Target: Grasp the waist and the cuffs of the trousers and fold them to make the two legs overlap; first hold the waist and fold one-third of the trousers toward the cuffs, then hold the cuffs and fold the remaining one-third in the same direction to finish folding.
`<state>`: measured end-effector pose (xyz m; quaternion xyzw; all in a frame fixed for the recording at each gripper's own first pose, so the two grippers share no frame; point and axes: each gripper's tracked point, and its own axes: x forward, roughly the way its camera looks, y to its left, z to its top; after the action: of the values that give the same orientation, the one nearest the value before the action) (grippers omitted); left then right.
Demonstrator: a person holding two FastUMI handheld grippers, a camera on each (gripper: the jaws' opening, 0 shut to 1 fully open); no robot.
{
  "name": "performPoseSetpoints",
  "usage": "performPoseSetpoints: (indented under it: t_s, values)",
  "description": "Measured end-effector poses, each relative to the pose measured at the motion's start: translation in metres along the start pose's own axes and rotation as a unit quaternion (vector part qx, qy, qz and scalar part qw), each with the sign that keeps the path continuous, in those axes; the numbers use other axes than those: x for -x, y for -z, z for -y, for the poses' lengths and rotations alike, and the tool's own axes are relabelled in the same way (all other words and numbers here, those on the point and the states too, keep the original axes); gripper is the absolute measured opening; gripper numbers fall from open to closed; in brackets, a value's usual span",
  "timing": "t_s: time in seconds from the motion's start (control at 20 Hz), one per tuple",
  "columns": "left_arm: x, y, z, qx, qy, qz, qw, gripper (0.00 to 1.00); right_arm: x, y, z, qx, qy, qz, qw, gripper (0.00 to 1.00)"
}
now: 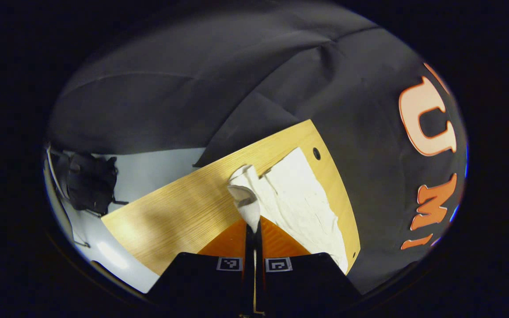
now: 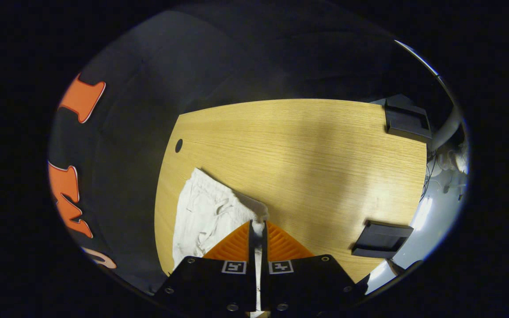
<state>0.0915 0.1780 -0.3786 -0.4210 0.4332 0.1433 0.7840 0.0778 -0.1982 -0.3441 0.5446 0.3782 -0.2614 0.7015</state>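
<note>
Both the left gripper (image 1: 254, 229) and right gripper (image 2: 258, 227) pinch the trousers (image 1: 301, 194) above the desk (image 1: 179, 216); thin bites could slip mid-fold.

We are looking at trousers (image 1: 298, 194) of soft, matt woven cloth, creased and slightly nubbly, with a bunched fold rising at about 12 o'clock from the left claw (image 1: 254, 227). The desk (image 1: 184, 212) is showing a smooth wood-grain laminate with a faint satin sheen. In the right gripper view the same cloth (image 2: 206, 212) is lying rumpled at 10 o'clock of the right claw (image 2: 258, 227), and two matt plastic brackets (image 2: 380, 240) are sitting on the desk (image 2: 316, 154) edge.
</note>
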Motion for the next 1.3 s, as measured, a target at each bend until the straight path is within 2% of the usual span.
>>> performPoseSetpoints:
  t_s: [0.15,0.35,0.65,0.85,1.0,1.3]
  values:
    - [-0.010,-0.019,0.032,-0.051,0.013,-0.022,0.998,0.06,0.006,0.000,-0.024,-0.005,-0.003,0.004,1.000,0.04]
    - [-0.036,-0.047,0.067,-0.127,0.026,-0.047,0.990,0.05,0.011,0.003,-0.048,0.003,0.002,0.008,1.000,0.04]
    - [-0.077,-0.075,0.103,-0.190,0.030,-0.060,0.979,0.05,-0.005,0.001,-0.070,-0.025,0.005,-0.023,0.999,0.04]
    - [-0.107,-0.093,0.110,-0.188,0.004,-0.057,0.980,0.05,-0.025,-0.013,-0.085,-0.050,0.008,-0.039,0.998,0.04]
    - [-0.124,-0.099,0.113,-0.142,-0.001,-0.048,0.989,0.05,-0.045,-0.037,-0.098,-0.096,0.011,-0.013,0.995,0.04]
    - [-0.144,-0.105,0.111,-0.122,-0.026,-0.030,0.992,0.05,-0.081,-0.043,-0.143,-0.084,-0.013,-0.023,0.996,0.04]
